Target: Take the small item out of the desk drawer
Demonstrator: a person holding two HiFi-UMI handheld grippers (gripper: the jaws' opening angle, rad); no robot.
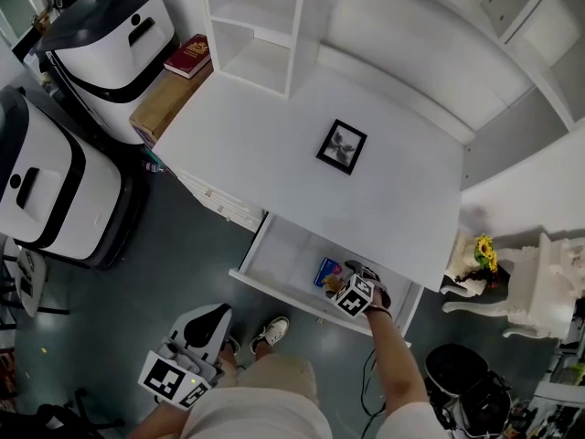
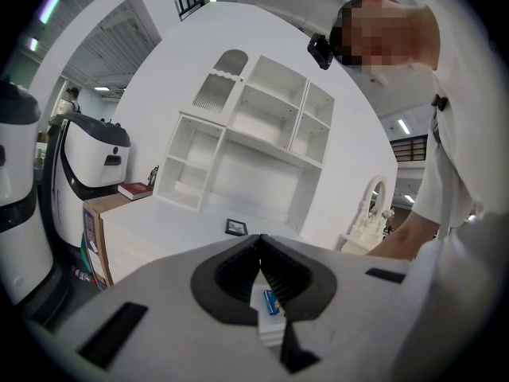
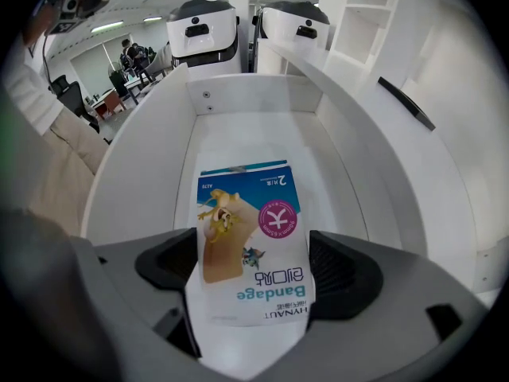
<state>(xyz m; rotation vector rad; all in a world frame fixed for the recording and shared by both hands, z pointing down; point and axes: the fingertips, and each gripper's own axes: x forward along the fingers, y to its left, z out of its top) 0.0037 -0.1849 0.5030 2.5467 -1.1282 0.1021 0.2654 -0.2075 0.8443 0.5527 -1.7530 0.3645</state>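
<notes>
The white desk point(image 1: 274, 154) has its drawer point(image 1: 283, 254) pulled open. Inside lies a small bandage packet point(image 1: 328, 272), blue and white with a cartoon print point(image 3: 248, 245). My right gripper point(image 1: 344, 283) reaches into the drawer, and its jaws press on the packet's two side edges point(image 3: 253, 249), shut on it just above the drawer floor point(image 3: 143, 181). My left gripper point(image 1: 212, 315) hangs low by the person's leg, away from the desk. It is shut with nothing in it, its pads meeting at the tips point(image 2: 260, 239).
A black picture frame point(image 1: 341, 145) lies on the desktop, and a shelf unit point(image 1: 260, 26) stands at the back. Left of the desk are a red book point(image 1: 187, 55) on a cardboard box point(image 1: 169, 99) and two white machines point(image 1: 101, 35). A sunflower vase point(image 1: 482, 252) and a black bin point(image 1: 466, 382) stand at the right.
</notes>
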